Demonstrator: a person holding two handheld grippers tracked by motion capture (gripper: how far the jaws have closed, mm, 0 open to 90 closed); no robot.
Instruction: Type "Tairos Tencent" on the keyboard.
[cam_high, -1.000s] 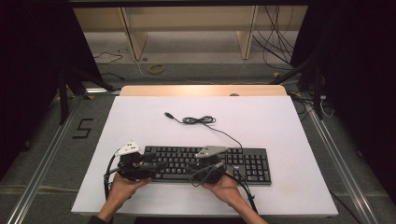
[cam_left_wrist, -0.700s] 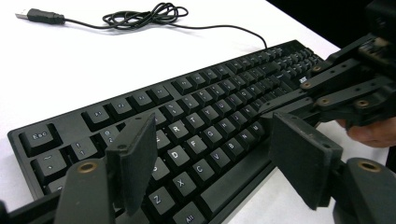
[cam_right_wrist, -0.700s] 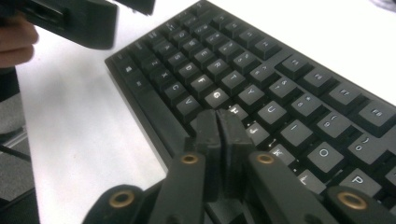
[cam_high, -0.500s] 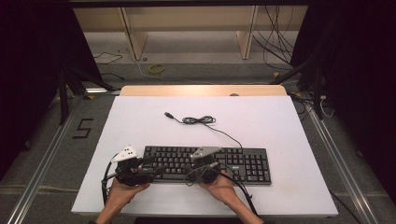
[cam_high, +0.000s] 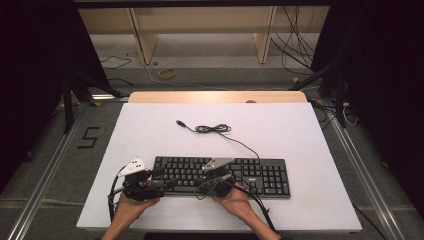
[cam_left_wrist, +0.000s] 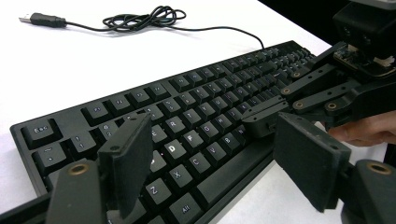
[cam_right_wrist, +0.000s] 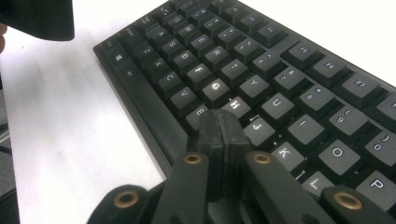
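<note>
The keyboard (cam_high: 222, 175) lies flat at the near edge of the white bench (cam_high: 300, 130), its cable (cam_high: 215, 129) coiled farther back. The right hand-held gripper (cam_right_wrist: 219, 128) has its 2 jaws pressed together on nothing, tips poised over the keys near H and J. To press 1 key cleanly, it should come straight down on a single cap. The left hand-held gripper (cam_left_wrist: 215, 158) has just been opening; its jaws stand wide with nothing held, above the keyboard's left end.

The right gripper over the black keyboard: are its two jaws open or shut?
Shut. In the right gripper view the right gripper has both black pads pressed flat together with nothing between them, their tips over the black plastic keyboard near the H key.
</note>
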